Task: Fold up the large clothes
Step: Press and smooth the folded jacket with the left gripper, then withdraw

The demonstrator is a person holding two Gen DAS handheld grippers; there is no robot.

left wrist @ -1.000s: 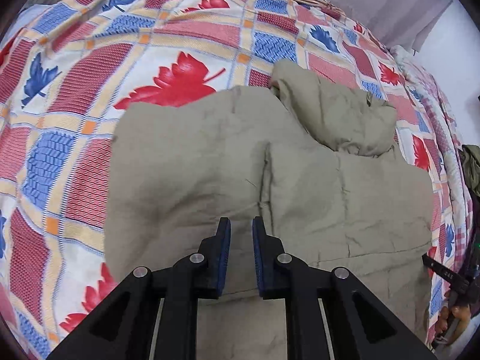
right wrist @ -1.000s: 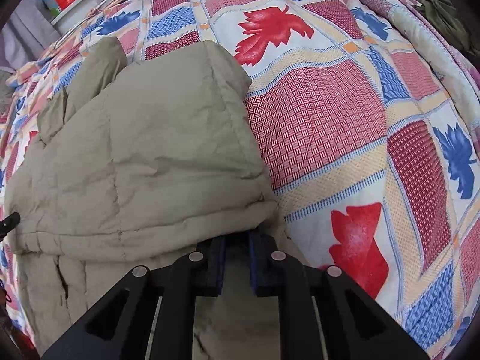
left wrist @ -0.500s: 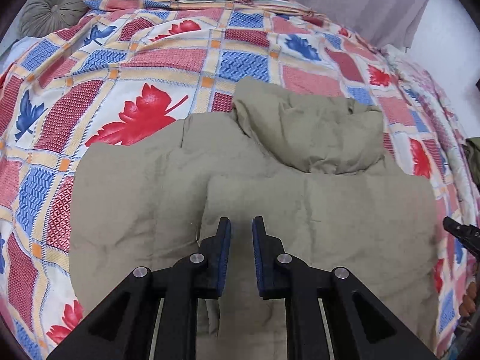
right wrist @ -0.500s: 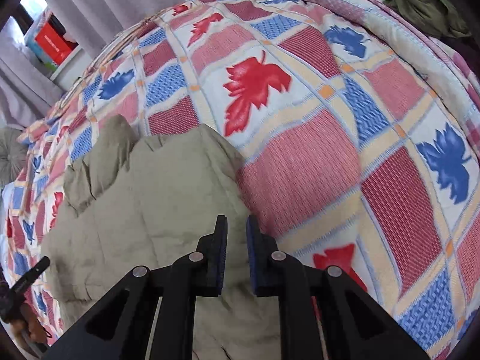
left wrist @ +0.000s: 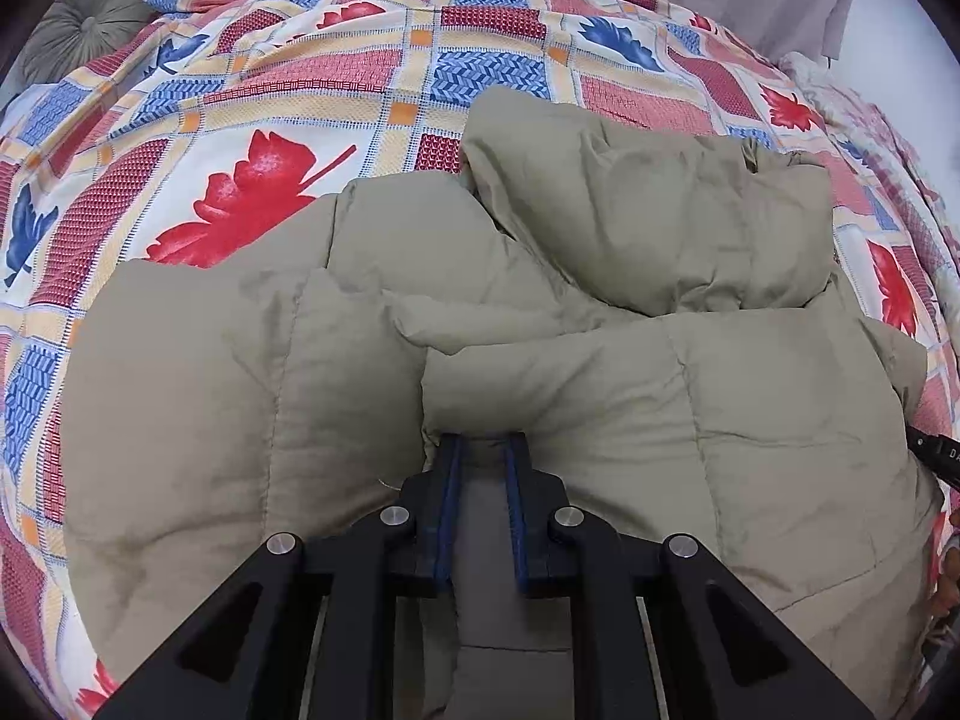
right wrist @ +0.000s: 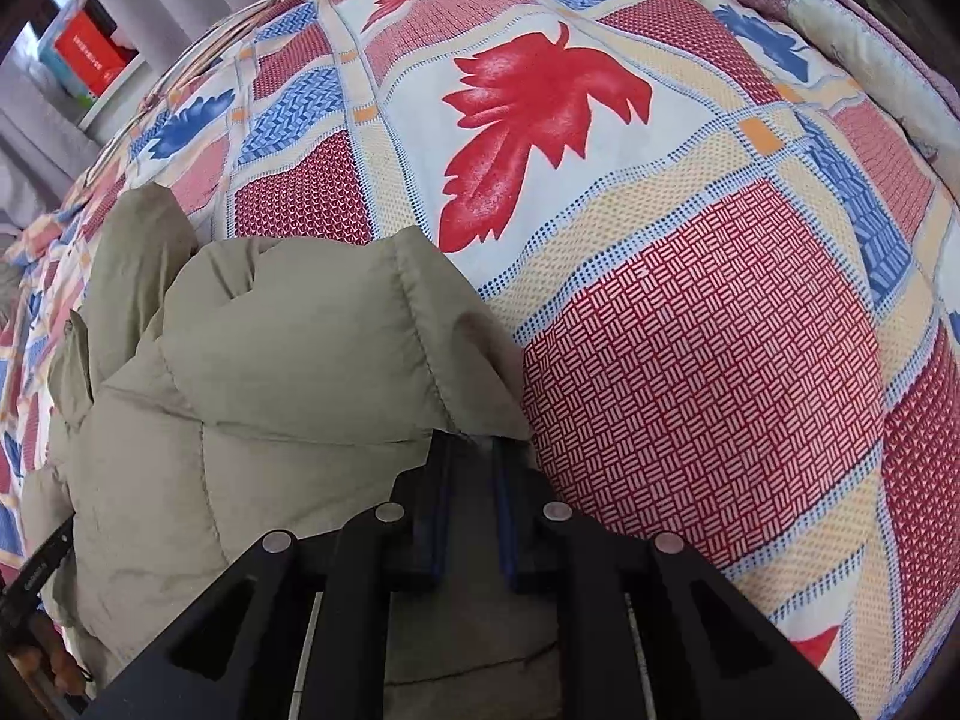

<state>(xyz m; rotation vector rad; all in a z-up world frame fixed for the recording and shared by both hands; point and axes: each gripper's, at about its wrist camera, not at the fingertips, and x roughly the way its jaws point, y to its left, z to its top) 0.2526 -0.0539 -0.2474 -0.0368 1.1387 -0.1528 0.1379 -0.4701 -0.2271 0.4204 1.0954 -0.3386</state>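
Now one khaki padded jacket (left wrist: 600, 372) (on one bedspread (left wrist: 336, 60)), two grippers clamped: left gripper (left wrist: 483, 444), right gripper (right wrist: 470, 447)

both wrist views close, steeply downward; shared: khaki jacket (left wrist: 600, 372) (right wrist: 288, 372) on patterned bedspread (left wrist: 312, 96) (right wrist: 690, 372)

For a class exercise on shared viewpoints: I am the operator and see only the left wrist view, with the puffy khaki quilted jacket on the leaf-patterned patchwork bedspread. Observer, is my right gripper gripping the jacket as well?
Observer: Yes. The right gripper is shut on the puffy khaki quilted jacket, at its edge next to bare bedspread.
Operator: What lies beyond that edge?
Observer: Open leaf-patterned patchwork bedspread, with a large red leaf print just past the jacket.
Operator: Anything off the bed on that side?
Observer: A red box on a white shelf, at the top left corner of the right wrist view, beside grey curtains.
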